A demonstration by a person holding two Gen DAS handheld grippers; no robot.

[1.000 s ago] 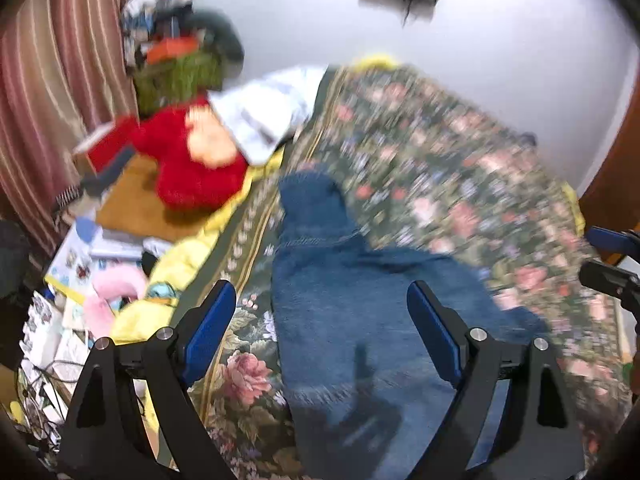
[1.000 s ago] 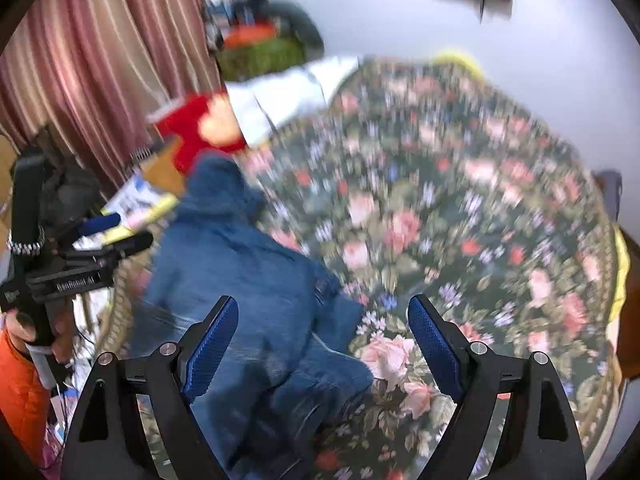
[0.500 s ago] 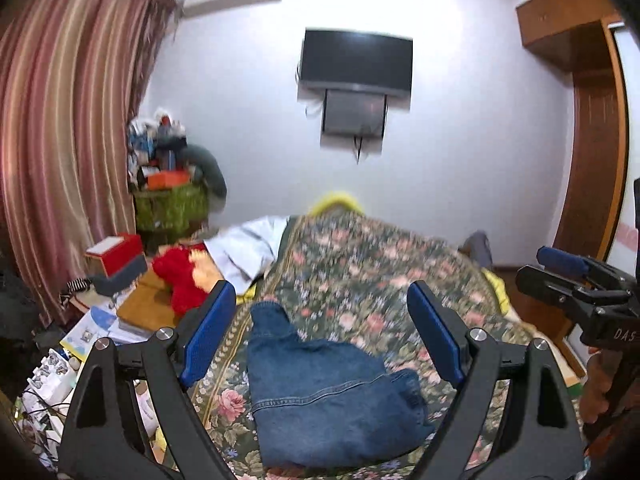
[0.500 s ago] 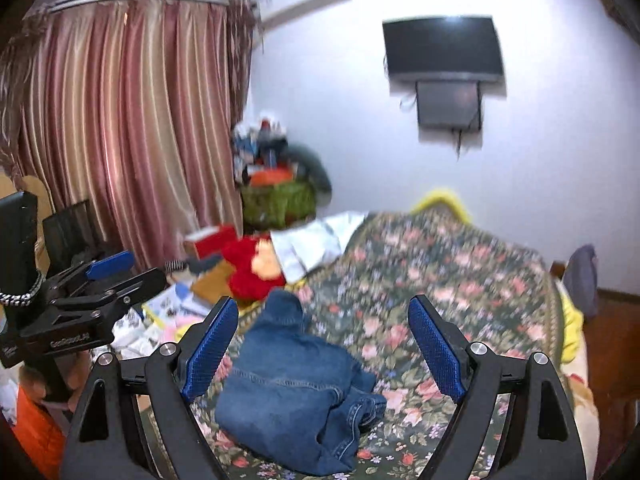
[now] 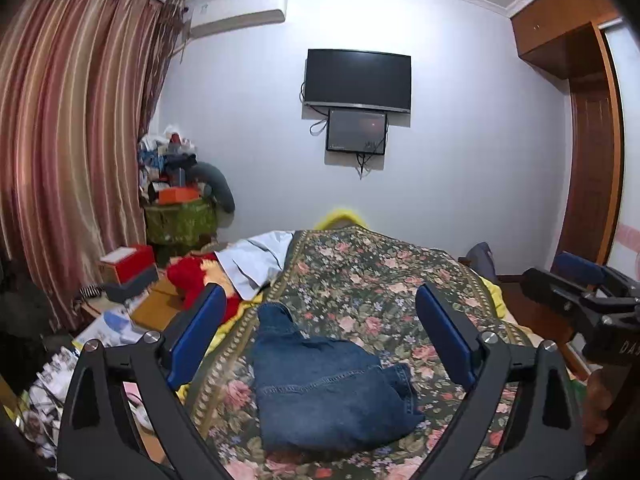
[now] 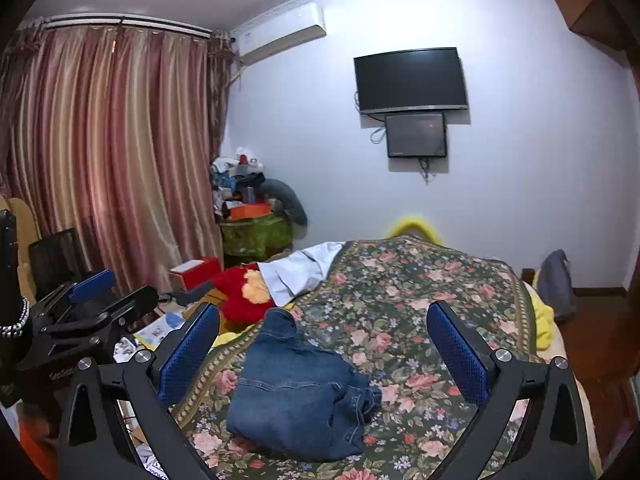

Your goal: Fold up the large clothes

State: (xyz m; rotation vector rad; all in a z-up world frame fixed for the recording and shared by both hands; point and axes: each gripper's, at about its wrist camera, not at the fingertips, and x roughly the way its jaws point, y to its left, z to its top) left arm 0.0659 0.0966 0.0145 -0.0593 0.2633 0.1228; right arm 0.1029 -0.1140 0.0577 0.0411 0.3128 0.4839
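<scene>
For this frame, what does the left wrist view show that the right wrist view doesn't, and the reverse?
Only the left wrist view shows the wooden door and the right tool from the side. Only the right wrist view shows the left tool from the side and a dark screen by the curtain. Both show the folded denim garment on the floral bedspread, the wall TV, and the red plush toy. Both tools are open and empty.

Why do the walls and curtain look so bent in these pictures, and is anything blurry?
Fisheye lenses: in the left wrist view the curtain bows and dark corners frame the picture; in the right wrist view the ceiling line arcs over the TV. Both views are sharp, the folded jeans included, and evenly lit, with no glare.
</scene>
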